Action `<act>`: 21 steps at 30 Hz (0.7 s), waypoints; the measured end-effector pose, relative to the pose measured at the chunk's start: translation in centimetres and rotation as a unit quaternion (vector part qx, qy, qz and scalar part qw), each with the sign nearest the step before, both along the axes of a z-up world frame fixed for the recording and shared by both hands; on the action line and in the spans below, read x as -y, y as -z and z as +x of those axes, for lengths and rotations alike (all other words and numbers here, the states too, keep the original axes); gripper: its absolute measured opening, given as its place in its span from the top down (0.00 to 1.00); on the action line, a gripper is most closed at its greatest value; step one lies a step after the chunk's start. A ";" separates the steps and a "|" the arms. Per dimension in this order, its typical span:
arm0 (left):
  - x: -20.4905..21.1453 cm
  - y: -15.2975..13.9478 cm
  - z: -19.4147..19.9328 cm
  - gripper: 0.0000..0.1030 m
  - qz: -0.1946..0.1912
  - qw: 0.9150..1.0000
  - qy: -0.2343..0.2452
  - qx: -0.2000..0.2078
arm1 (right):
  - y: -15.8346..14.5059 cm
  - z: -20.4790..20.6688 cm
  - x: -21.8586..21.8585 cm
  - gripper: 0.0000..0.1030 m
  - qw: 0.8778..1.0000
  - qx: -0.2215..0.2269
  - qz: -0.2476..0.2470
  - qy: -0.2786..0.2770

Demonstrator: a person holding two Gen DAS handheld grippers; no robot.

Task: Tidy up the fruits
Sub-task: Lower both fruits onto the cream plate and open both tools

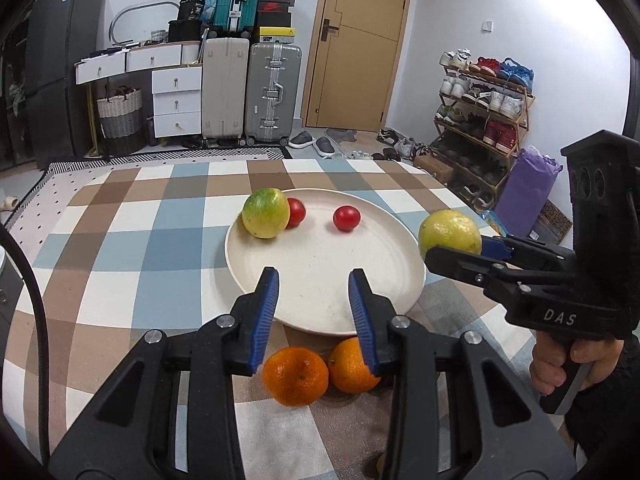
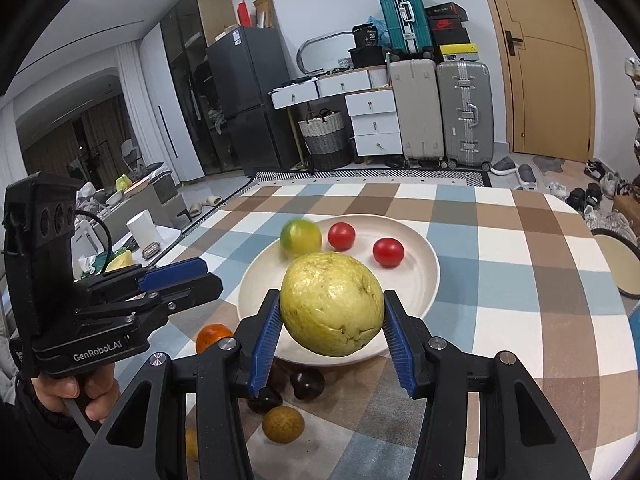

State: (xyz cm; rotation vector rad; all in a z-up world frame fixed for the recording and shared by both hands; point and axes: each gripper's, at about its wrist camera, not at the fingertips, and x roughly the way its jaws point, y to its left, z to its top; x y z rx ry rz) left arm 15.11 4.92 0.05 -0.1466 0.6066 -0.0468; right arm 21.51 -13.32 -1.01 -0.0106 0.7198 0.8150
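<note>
A white plate (image 1: 320,280) on the checked tablecloth holds a green-yellow guava (image 1: 266,213) and two red tomatoes (image 1: 346,218). My left gripper (image 1: 314,286) is open and empty above the plate's near rim. Two oranges (image 1: 296,376) lie on the cloth just below it. My right gripper (image 2: 330,314) is shut on a large yellow guava (image 2: 331,303) and holds it above the plate's (image 2: 424,280) near edge. That guava (image 1: 450,232) shows at the plate's right in the left wrist view. The green-yellow guava (image 2: 301,238) looks blurred in the right wrist view.
Two dark round fruits (image 2: 307,383) and a brownish-yellow fruit (image 2: 283,424) lie on the cloth under my right gripper, with an orange (image 2: 213,337) to their left. A round tan object (image 2: 616,268) sits at the table's right edge. Suitcases and drawers stand beyond the table.
</note>
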 end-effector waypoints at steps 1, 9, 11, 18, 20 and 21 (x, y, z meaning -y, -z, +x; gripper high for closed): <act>0.0 0.2 0.1 0.67 0.000 1.000 0.000 -0.002 | 0.2 0.2 0.0 0.51 1.000 -0.003 0.000 0.002; -0.4 1.1 0.6 0.67 -0.005 1.000 -0.008 -0.012 | 1.6 0.7 -0.9 0.51 0.999 -0.017 -0.028 0.004; -0.4 1.3 0.7 0.67 -0.005 1.000 -0.007 -0.016 | 1.8 0.8 -1.0 0.51 0.999 -0.022 -0.029 0.004; -0.6 1.7 0.9 0.64 -0.003 1.000 -0.014 -0.026 | 1.3 0.4 -0.7 0.50 1.000 -0.006 -0.020 0.002; -0.7 1.8 0.9 0.56 -0.003 0.999 -0.017 -0.027 | 1.1 0.3 -0.5 0.49 1.000 -0.003 -0.017 0.004; -0.7 1.8 0.8 0.53 -0.002 0.999 -0.019 -0.026 | 1.1 0.3 -0.4 0.49 1.000 -0.002 -0.016 0.006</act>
